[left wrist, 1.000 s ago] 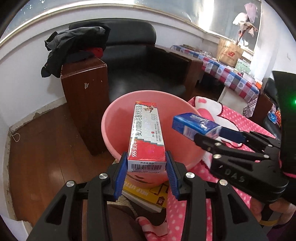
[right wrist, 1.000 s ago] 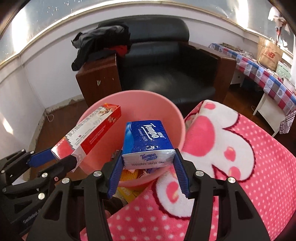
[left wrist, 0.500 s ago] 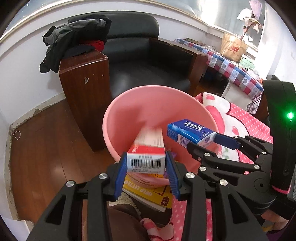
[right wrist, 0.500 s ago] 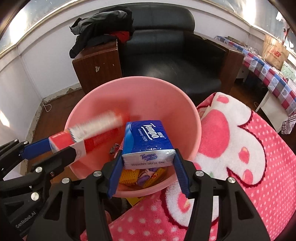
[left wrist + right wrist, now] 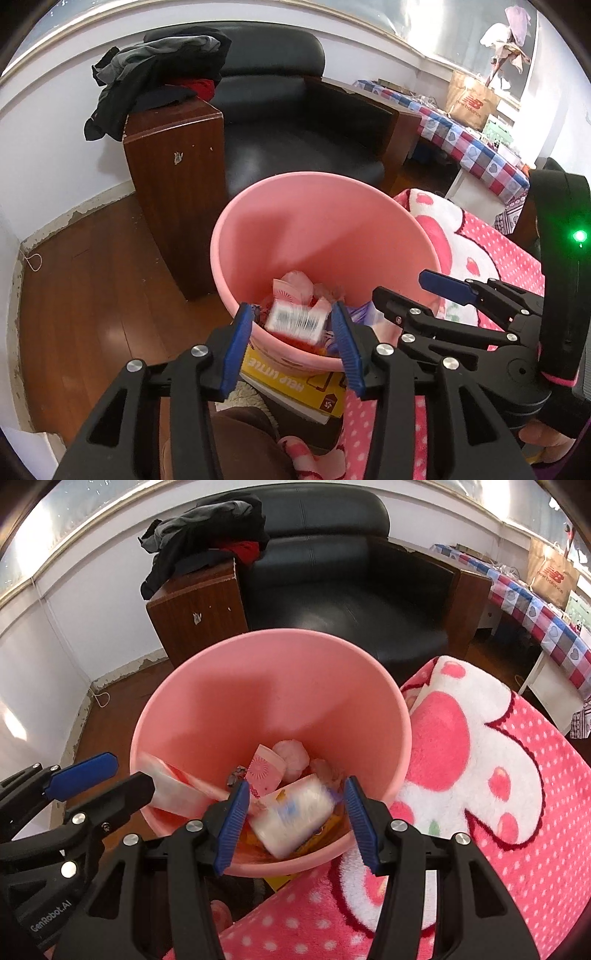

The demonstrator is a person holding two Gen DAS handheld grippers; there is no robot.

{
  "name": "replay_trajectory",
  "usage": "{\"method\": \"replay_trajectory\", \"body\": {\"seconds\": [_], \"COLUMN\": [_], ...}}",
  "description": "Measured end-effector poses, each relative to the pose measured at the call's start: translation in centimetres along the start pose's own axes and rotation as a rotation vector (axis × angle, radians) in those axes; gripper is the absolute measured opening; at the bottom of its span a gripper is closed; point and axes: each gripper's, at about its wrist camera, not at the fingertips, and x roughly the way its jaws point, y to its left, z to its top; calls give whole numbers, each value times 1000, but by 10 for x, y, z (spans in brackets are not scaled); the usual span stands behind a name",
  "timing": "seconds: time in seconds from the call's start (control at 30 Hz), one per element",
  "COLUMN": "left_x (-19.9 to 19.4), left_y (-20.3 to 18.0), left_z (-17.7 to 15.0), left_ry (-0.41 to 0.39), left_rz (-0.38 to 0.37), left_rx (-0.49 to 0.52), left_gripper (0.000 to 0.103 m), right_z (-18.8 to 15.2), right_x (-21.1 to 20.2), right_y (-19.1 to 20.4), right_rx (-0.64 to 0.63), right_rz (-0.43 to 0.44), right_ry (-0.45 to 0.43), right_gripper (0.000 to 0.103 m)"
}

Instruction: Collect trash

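in the left wrist view, the left claw (image 5: 293, 341) is seen spread open with nothing between its blue pads. just past it, at 12 o'clock, a blurred box with a barcode (image 5: 297, 319) is shown inside the pink bin (image 5: 258, 206), among wrappers at the bottom. the right claw (image 5: 410, 288) is seen at 3 o'clock, also parted and empty. a yellow book (image 5: 295, 384) is glimpsed under the bin's near edge. a brown cabinet (image 5: 177, 177) with dark clothes (image 5: 159, 77) piled on top is placed at 10 o'clock, and a black armchair (image 5: 295, 122) at 12 o'clock.

in the right wrist view, the right claw (image 5: 293, 821) is shown open, with a blurred white tissue pack (image 5: 295, 818) beyond its pads, low in the pink bin (image 5: 207, 686). a red and white box (image 5: 181, 786) is seen leaning against the bin's wall at 9 o'clock, near the open left claw (image 5: 110, 775). a pink dotted blanket (image 5: 480, 775) is spread at 3 o'clock, touching the bin's side.

the release step is judged to be in hand: both pieces of trash appear dropped into the bin. next, both claws would need to be drawn back clear of the rim and turned toward further trash, none of which can be made out here. the two claws are held near each other, so a clash is possible on withdrawal.
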Motion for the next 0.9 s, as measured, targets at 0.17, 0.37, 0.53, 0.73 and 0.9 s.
{"method": "replay_trajectory", "body": {"seconds": [0.17, 0.37, 0.53, 0.73, 0.9], "left_x": [-7, -20, -34, -46, -51], "left_y": [2, 0, -5, -11, -15], "left_z": [1, 0, -2, -6, -8], "left_ry": [-23, -59, -97, -131, -148], "left_rz": [-7, -5, -5, 3, 20], "left_rx": [-9, -8, 1, 11, 16], "left_gripper": [47, 48, 51, 51, 52], "right_z": [1, -1, -3, -10, -17], "right_x": [-7, -21, -32, -45, -55], "right_y": [-1, -7, -12, -12, -12], "right_rx": [6, 22, 31, 29, 36], "right_rz": [12, 28, 37, 33, 17], "right_ry": [-17, -51, -74, -95, -111], "right_gripper": [54, 54, 54, 54, 54]}}
